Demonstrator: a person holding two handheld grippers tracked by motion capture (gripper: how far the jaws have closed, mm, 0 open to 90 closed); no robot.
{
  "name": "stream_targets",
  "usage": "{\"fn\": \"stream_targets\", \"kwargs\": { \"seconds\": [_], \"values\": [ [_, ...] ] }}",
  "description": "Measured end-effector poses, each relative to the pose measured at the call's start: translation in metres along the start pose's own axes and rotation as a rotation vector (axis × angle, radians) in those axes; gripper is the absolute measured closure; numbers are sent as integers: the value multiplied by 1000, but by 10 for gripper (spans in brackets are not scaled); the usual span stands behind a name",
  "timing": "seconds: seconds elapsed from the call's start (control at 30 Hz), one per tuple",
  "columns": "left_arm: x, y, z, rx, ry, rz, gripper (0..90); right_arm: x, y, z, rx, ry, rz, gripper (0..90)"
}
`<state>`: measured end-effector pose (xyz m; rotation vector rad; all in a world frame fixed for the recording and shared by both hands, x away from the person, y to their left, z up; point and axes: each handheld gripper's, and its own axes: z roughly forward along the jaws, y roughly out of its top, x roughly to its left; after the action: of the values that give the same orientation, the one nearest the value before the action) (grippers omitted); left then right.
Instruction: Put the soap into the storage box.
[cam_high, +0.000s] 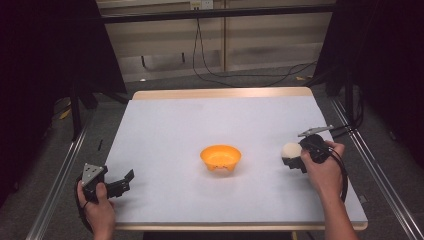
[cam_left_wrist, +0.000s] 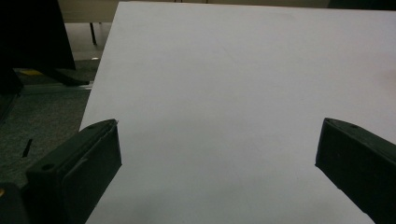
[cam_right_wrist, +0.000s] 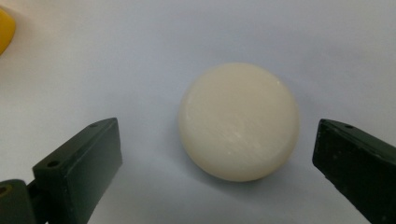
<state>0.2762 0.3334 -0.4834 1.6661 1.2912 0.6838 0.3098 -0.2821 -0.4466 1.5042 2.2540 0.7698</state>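
Right gripper view: cream ball (cam_right_wrist: 239, 121) lies between the wide-open right hand-held gripper (cam_right_wrist: 217, 154) jaws (untouched).

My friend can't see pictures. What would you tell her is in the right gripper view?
A round, cream-white ball sits on a pale table between the two wide-open black jaws of the right gripper, neither jaw touching it. A bit of the orange bowl peeks in at the top left corner.

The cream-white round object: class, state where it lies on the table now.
In the high view the cream-white round object lies on the table's right side, right of the orange bowl, between the open jaws of the right claw.
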Motion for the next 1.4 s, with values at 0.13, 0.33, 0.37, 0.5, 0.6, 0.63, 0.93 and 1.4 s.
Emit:
{"fn": "stream_targets", "kwargs": {
  "seconds": [0.13, 0.33, 0.37, 0.5, 0.6, 0.63, 0.93, 1.4],
  "values": [
    [0, 0, 0, 1, 1, 2, 0, 0, 2, 5, 10, 6, 14, 12],
    [1, 0, 0, 1, 1, 2, 0, -5, 3, 12, 27, -14, 63, 43],
    [1, 0, 0, 1, 0, 3, 0, -5, 3, 12, 27, -14, 63, 43],
    [0, 0, 0, 2, -2, -3, 0, -5, 4, 17, 29, -23, 94, 75],
    [1, 0, 0, 2, -1, 0, 0, -6, 5, 19, 25, -42, 139, 136],
    [0, 0, 0, 2, -2, -3, 0, -6, 5, 19, 25, -42, 139, 136],
    [0, 0, 0, 3, -3, -2, 0, -8, 4, 25, 34, -52, 166, 228],
    [1, 0, 0, 1, 2, 2, 0, -9, 4, 30, 34, -47, 146, 234]
  ]
}}
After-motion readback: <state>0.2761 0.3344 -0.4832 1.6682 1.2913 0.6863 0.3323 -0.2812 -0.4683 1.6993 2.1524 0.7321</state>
